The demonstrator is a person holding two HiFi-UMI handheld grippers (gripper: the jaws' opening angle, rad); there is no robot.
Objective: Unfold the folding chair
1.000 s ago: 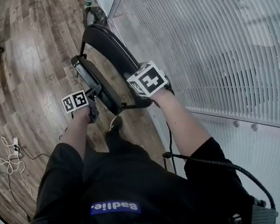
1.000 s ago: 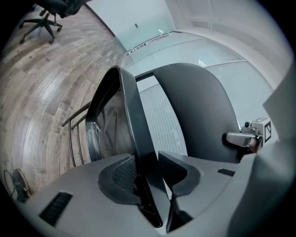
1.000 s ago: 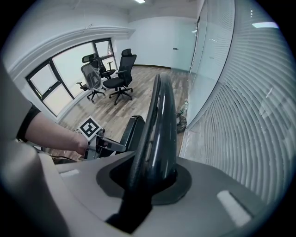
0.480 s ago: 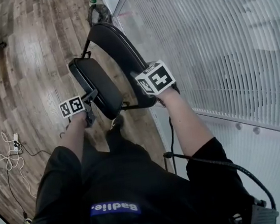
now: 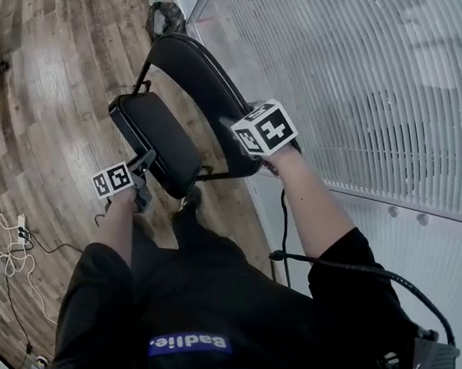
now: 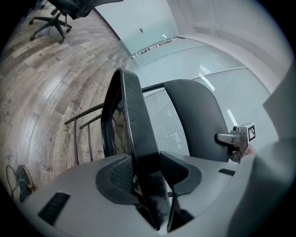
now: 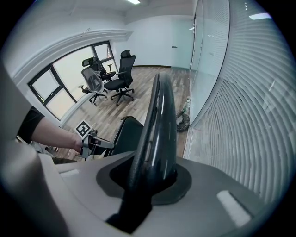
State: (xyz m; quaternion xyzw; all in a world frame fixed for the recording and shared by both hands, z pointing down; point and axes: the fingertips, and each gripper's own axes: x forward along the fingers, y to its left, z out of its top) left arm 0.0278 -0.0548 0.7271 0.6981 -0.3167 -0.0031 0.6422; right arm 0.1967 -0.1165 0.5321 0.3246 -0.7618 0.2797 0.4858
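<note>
A black folding chair stands on the wood floor beside the slatted wall. My right gripper (image 5: 237, 132) is shut on the top edge of its backrest (image 5: 196, 83). That edge runs straight between the jaws in the right gripper view (image 7: 159, 120). My left gripper (image 5: 145, 159) is shut on the near edge of the padded seat (image 5: 153, 139), and the seat rim (image 6: 134, 129) fills the gap between the pads. The seat is swung partway away from the backrest (image 6: 194, 120). The metal legs (image 6: 85, 122) show beyond the seat.
A white slatted wall (image 5: 350, 62) rises close on the right. A bottle and a dark bag (image 5: 159, 12) lie at its foot beyond the chair. Office chairs (image 7: 118, 76) stand far off by the window. White cables (image 5: 12, 250) lie on the floor at left.
The left gripper has drawn the seat leftward and down, away from the backrest, so the gap between them is wider. The right gripper has stayed on the backrest.
</note>
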